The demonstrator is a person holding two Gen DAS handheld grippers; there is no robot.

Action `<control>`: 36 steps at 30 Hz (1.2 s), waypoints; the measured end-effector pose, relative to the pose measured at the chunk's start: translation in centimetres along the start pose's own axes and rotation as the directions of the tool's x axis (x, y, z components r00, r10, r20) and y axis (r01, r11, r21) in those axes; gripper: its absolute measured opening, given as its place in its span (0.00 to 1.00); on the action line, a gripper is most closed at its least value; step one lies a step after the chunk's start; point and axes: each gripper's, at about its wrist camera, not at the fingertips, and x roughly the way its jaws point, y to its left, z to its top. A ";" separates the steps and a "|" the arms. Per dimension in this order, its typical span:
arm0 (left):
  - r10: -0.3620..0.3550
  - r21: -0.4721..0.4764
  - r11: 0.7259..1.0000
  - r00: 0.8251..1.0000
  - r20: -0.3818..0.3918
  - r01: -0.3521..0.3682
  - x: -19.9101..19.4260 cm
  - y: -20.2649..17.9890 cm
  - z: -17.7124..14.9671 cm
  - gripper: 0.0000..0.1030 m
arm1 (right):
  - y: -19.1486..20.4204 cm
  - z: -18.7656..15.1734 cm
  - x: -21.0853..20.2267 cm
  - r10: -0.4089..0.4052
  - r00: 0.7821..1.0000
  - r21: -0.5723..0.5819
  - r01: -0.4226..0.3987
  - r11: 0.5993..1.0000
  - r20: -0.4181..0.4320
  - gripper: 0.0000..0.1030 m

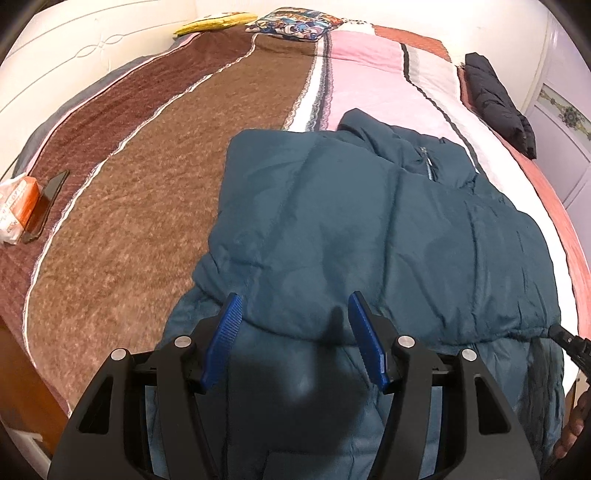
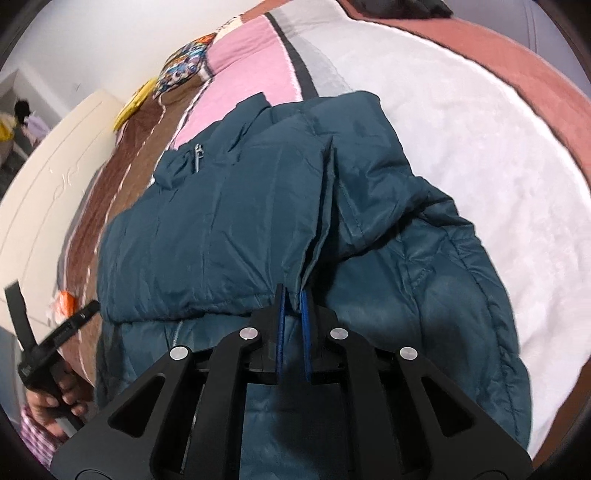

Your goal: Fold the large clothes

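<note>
A teal padded jacket (image 1: pixel 351 221) lies on the bed, its sides folded in over the body and its collar and zipper pointing away. My left gripper (image 1: pixel 294 299) hovers open over the near edge of the folded-in left side, with its blue pads (image 1: pixel 227 332) clear of the fabric. My right gripper (image 2: pixel 293 295) has its jaws nearly together, with a thin upright fold of the jacket (image 2: pixel 221 229) pinched between the tips. Each gripper shows at the edge of the other's view: the right gripper (image 1: pixel 565 339) and the left gripper (image 2: pixel 74 317), held in a hand.
The bed carries a striped brown, pink and white blanket (image 1: pixel 129 221). A black folded garment (image 1: pixel 498 103) lies at the far right. A phone (image 1: pixel 46 203) and an orange packet (image 1: pixel 18 203) sit at the left edge. A patterned pillow (image 1: pixel 295 22) lies by the headboard (image 1: pixel 74 55).
</note>
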 end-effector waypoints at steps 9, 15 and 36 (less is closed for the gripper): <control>0.010 0.023 1.000 1.000 -0.022 -0.010 -2.2 0.0 -2.7 0.58 | 1.1 -3.3 -2.5 -0.059 0.998 -0.141 0.056 0.988 -0.014 0.25; 0.021 0.024 1.000 0.999 -0.043 -0.020 -3.5 0.4 -4.6 0.58 | 1.2 -5.9 -4.2 -0.081 0.996 -0.203 0.073 0.976 -0.031 0.34; 0.032 0.034 0.999 0.996 -0.086 -0.029 -8.7 4.2 -10.7 0.60 | -3.8 -10.5 -11.4 -0.184 0.982 -0.214 0.171 0.962 -0.044 0.53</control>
